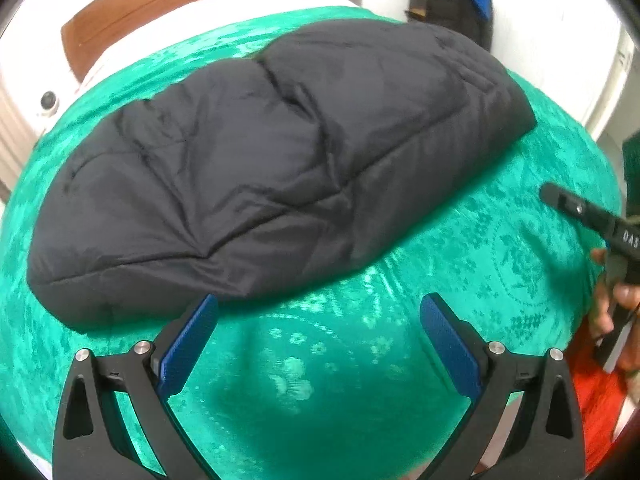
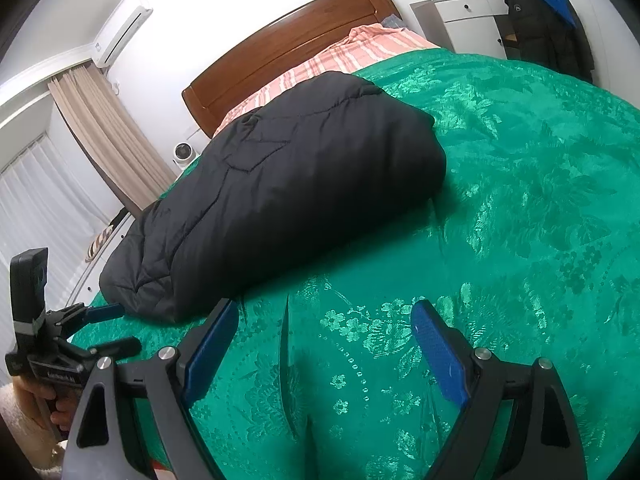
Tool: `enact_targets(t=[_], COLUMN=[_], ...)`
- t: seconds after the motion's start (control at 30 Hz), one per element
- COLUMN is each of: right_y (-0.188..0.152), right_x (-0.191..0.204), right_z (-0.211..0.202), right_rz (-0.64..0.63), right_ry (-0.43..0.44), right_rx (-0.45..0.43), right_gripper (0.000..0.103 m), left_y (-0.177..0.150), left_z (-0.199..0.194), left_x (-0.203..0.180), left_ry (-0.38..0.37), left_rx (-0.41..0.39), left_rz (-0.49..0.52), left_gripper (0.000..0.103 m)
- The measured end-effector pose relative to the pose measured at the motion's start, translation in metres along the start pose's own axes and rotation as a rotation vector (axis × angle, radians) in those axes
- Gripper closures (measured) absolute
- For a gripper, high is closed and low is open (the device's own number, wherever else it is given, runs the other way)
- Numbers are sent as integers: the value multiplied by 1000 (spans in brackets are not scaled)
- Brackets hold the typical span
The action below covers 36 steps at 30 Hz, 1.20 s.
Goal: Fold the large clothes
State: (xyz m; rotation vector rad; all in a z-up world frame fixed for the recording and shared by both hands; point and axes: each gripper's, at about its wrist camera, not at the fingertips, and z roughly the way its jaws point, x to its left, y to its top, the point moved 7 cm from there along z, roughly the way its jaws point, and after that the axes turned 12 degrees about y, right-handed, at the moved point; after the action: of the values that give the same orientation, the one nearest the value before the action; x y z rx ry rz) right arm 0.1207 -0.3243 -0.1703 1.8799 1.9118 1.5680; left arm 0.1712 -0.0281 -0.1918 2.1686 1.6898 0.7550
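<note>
The bed (image 2: 520, 208) in its green cover fills both views, and the black padded jacket (image 1: 260, 168) lies on it as a thick folded bundle, toward the headboard (image 2: 288, 36) from both tools. The left gripper (image 1: 318, 340) sits just short of the jacket's near edge, fingers spread wide, empty. The right gripper (image 2: 320, 344) is likewise wide and empty. The risk, as I judge it: the slick, puffy filling springs back, so a shallow pinch on one layer could drag the bundle open.
</note>
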Motion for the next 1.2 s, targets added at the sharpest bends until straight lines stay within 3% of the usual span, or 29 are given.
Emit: enact_targets(t=[0.2,0.53,1.2], right_y=[1,-2,-4], right_x=[-9,4,3], right_z=[1,7,10], right_rz=[24,-37,-25], right_ry=[-17,-23,-6], right_rx=[-5,16,32], right_gripper=[16,16,15], left_y=[13,7,12], left_z=[-5,-2,8], left_x=[25,51,50], left_ry=[14,17,45], left_rx=[-29,-15,-3], left_rz=[-94,-187,-195], left_gripper=[2,2,2])
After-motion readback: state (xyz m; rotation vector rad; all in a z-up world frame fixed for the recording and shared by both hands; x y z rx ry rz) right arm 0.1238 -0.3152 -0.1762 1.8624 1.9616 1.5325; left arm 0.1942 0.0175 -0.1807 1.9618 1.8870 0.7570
